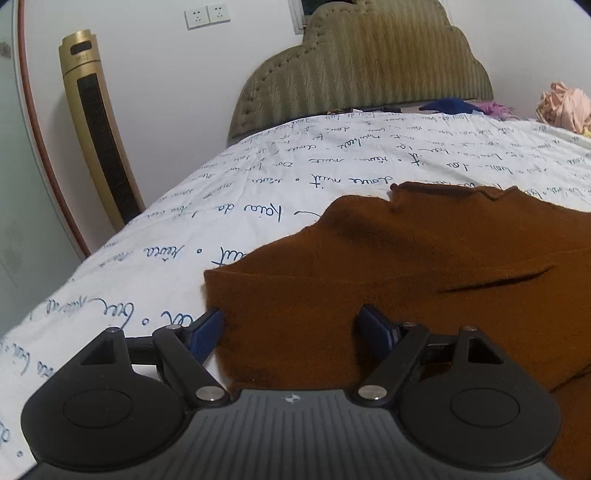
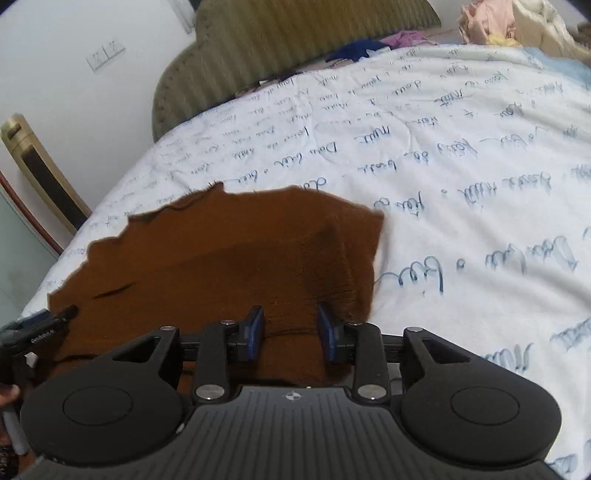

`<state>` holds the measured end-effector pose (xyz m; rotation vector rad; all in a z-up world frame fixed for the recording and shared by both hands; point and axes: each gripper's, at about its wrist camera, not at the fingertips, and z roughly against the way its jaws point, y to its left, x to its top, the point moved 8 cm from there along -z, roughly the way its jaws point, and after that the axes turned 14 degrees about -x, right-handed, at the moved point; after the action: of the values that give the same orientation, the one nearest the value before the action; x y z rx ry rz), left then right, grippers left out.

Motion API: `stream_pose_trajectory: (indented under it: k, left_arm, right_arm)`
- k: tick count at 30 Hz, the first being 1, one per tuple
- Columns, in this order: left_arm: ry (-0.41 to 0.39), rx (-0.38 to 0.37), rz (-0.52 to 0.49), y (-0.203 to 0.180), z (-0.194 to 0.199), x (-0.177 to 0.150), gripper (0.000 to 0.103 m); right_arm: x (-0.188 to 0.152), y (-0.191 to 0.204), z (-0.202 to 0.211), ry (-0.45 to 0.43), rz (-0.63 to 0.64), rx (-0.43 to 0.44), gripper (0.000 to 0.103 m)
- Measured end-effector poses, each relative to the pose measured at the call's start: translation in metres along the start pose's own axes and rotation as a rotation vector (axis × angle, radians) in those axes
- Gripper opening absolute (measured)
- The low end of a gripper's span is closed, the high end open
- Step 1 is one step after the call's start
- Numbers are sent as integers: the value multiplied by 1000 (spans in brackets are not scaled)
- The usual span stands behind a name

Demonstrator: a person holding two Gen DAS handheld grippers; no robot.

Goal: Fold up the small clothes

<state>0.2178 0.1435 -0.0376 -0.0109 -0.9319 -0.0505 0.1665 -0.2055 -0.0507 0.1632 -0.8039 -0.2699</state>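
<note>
Both grippers: ribbed black housings, round black discs, silver screws, blue fingers (image 1: 373, 326).

A rust-brown knit garment (image 1: 406, 266) lies partly folded and rumpled on the script-printed bedsheet (image 1: 184, 229).

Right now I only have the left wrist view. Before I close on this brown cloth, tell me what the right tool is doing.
Observer: The right tool stands partly open over the near edge of the brown garment. Fabric lies between its fingers and is not pinched.
Operator: Give me the garment's right edge.
Observer: It ends just beyond that tool's right finger, and a raised fold runs along that side.
Operator: Report what lies past it.
Observer: Printed sheet, up to a pile of clothes at the far corner.
</note>
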Motion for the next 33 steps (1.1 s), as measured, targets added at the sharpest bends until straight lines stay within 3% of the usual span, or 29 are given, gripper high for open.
stream_pose_trajectory:
  k: [5,8,11,15,18,23,33]
  left_arm:
    - [-20,-28,60,6,18,2,81]
    - [-14,6,24,8,32,-3,81]
    - [22,22,5,12,27,-16,81]
    - [27,2,64,17,29,-16,82]
    - [-2,-23,91,21,48,-15,81]
    - [-58,-31,64,27,97,-25,81]
    - [-123,-98,33,41,203,-73,81]
  right_arm:
    - [3,6,12,-7,-6,-5,36]
    - [-1,10,31,-27,-1,26,36]
    - [-14,9,21,14,54,-54,37]
    - [-13,3,18,3,18,-75,38]
    - [-10,3,44,-23,-20,-5,39]
    - [-23,-15,83,-49,-23,14,40]
    - [-70,-60,156,-11,-45,171,41]
